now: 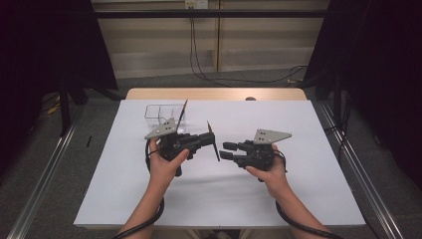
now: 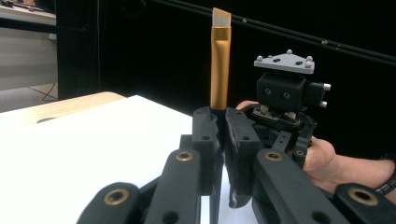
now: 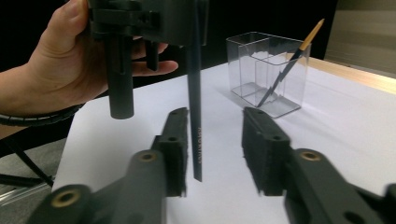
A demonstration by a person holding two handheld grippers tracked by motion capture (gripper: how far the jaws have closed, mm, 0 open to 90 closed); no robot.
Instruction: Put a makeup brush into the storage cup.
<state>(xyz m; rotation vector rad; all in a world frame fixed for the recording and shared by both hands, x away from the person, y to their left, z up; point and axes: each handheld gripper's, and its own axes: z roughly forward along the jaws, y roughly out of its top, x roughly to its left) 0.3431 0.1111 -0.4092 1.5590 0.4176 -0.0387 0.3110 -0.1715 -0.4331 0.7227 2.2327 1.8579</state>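
Nearest to me in the right gripper view, the right gripper (image 3: 212, 154) stood with its jaws partly open, the dark handle of the brush (image 3: 195, 140) hanging between the pads, close against one and clear of the other, so nothing was gripped there. I held that brush in the left gripper (image 1: 211, 141), jaws clamped shut on the handle just under the orange ferrule (image 2: 219, 70), with the pale bristles pointing up in the left gripper view. From the high view both my hands sat close together over the middle of the white table (image 1: 298, 199), the brush crossing the gap between the two grippers. My worry was the handover: if I let go with the left before the right had bitten, the brush would probably drop onto the table; and a thin round handle caught off-centre in the pads could well twist or slide out. Farther back, near the far left of the table, stood the clear plastic holder (image 3: 247, 74), divided into compartments, with a second brush (image 3: 287, 65) leaning inside it, orange end up. I could not tell which compartment it sat in.
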